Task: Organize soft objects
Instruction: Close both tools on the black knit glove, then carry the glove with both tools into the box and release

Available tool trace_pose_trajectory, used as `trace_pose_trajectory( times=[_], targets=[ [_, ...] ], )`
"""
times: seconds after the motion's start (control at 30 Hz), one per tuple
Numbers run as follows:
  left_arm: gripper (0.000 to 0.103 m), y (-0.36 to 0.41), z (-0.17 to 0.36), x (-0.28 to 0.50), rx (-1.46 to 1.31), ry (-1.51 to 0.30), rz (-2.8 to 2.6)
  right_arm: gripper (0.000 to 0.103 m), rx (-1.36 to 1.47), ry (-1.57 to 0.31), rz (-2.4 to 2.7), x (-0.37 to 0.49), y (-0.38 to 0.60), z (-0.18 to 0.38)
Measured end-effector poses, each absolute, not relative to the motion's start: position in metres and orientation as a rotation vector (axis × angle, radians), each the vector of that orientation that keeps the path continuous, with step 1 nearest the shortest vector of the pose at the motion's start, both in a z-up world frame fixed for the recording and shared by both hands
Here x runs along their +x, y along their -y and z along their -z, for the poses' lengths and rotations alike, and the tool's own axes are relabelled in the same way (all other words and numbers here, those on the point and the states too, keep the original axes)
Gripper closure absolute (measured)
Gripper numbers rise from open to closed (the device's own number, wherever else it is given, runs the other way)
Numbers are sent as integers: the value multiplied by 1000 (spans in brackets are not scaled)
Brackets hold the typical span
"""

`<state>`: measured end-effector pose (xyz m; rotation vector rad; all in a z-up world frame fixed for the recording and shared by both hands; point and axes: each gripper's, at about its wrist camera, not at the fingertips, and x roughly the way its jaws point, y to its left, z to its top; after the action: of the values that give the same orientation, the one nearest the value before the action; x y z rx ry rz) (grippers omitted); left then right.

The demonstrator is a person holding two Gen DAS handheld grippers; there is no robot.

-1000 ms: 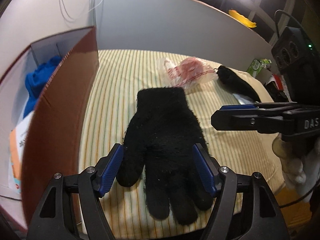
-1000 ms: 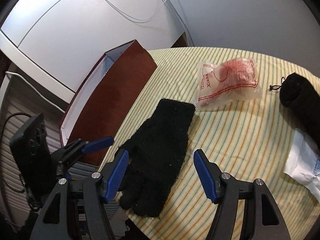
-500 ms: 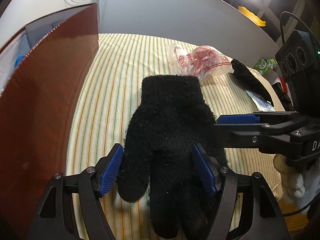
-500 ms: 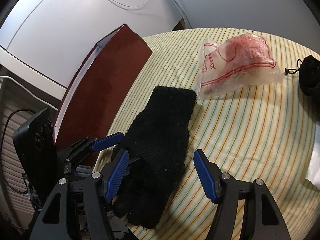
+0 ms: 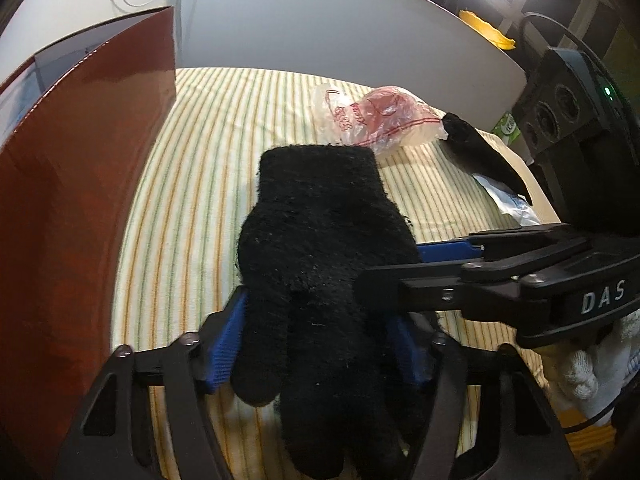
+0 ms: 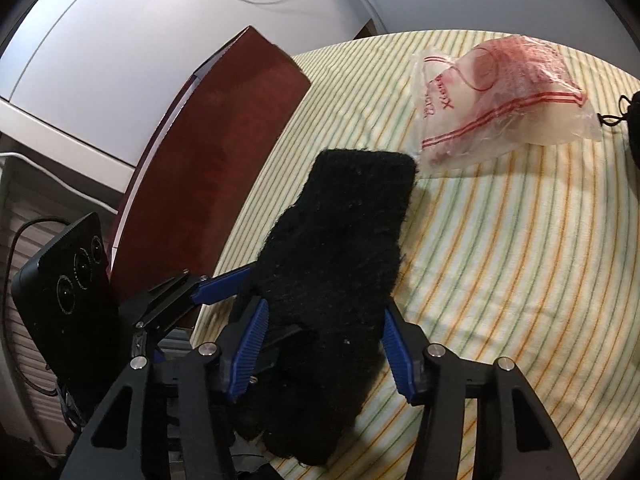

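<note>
While the black glove point(image 5: 320, 240) lies flat on the striped cloth point(image 5: 192, 200) at its near edge, cuff pointing away, the left wrist view shows the left gripper point(image 5: 316, 344) astride the glove's finger end. Its jaws have just been closing, and the blue pads point(image 5: 224, 344) now press the fabric from both sides. The right gripper point(image 5: 404, 268) reaches in from the right, one pad touching the glove's edge. A red box point(image 5: 80, 200) stands along the cloth's left edge. Toward the far edge lies a clear bag point(image 5: 376, 124) with red print, just past the cuff, and a black pouch point(image 5: 480, 156) lies near the right edge.

From the right wrist view, the right gripper point(image 6: 320, 348) also straddles the glove point(image 6: 344, 264) near its fingers. These jaws have just been closing too; both pads point(image 6: 396, 352) meet the knit, and the fabric fills the gap between them. The left gripper point(image 6: 240, 280) comes in from the left, its pad against the glove's side. Beyond it stands the box point(image 6: 208, 184), and the bag point(image 6: 500, 96) rests near the cloth's point(image 6: 500, 260) far edge, close to the cuff's corner.
</note>
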<state>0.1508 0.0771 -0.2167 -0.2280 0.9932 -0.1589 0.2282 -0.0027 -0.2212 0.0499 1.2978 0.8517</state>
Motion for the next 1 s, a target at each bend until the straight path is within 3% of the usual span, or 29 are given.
trace_pose_trajectory(
  times=[0.07,0.2,0.3,0.57,1.0],
  targets=[
    [57,-74,217,151,-230,-993,172,57,47,-1299,-852,228,-1,222],
    [72,-69,215,151,-216,-985,182,70,39,-1294,-855,223,-13,221],
    [78,-66,211,148,-209,-970,189,78,54,-1288,-857,220,-19,218],
    [82,-65,197,137,-213,-931,197,86,39,-1245,-870,209,-23,202],
    [83,-77,144,106,-205,-803,190,88,80,-1147,-930,187,-11,151]
  ],
)
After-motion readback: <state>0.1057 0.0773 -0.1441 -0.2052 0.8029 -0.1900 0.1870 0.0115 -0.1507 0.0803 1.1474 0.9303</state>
